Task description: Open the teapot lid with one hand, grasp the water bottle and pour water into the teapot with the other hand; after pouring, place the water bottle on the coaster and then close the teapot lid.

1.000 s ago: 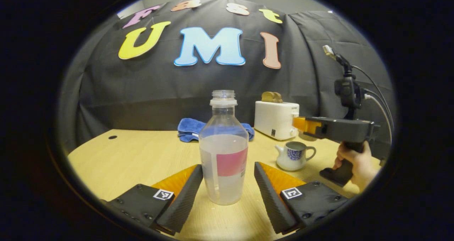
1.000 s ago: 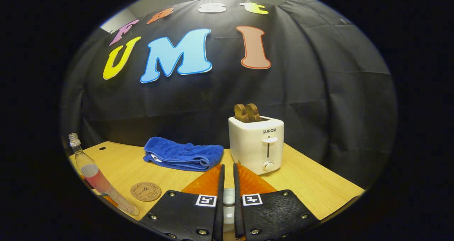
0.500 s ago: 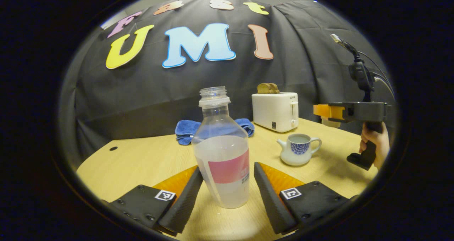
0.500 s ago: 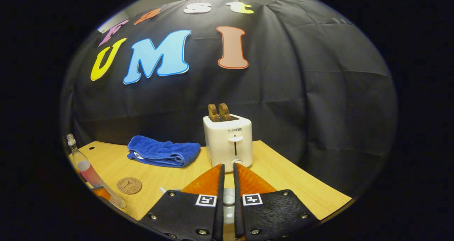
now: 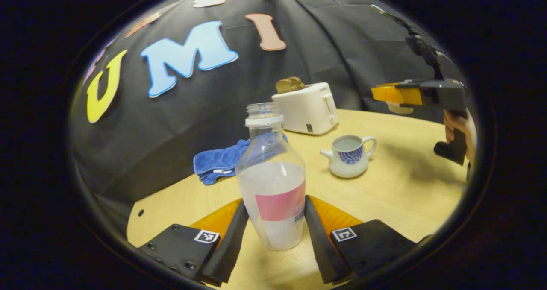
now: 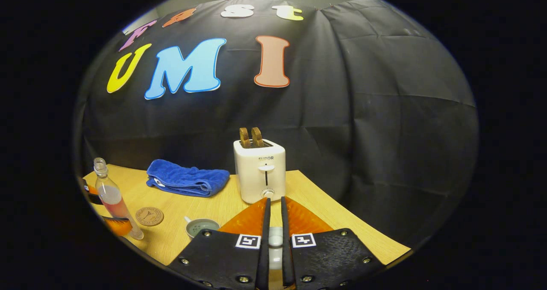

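The clear, uncapped water bottle [image 5: 271,183] with a pink label is partly full and stands between my left gripper's [image 5: 274,202] fingers, which press on both its sides. The white teapot [image 5: 348,155] with a blue pattern sits lidless on the table to the right of the bottle. In the right gripper view, the right gripper [image 6: 274,201] is shut on the white teapot lid [image 6: 275,241], held in the air above and behind the teapot [image 6: 201,227]. The right gripper [image 5: 384,94] is also seen from the left, held by a hand [image 5: 463,130]. The round brown coaster [image 6: 149,216] lies beside the bottle [image 6: 112,198].
A white toaster [image 6: 260,174] with two slices of toast stands at the back of the wooden table [image 6: 324,213]. A folded blue towel [image 6: 186,182] lies to its left. The table's right edge runs close past the toaster.
My left gripper's fingers have closed in onto the bottle, and its view has tilted. The right gripper has drawn back and up from the teapot with the lid.
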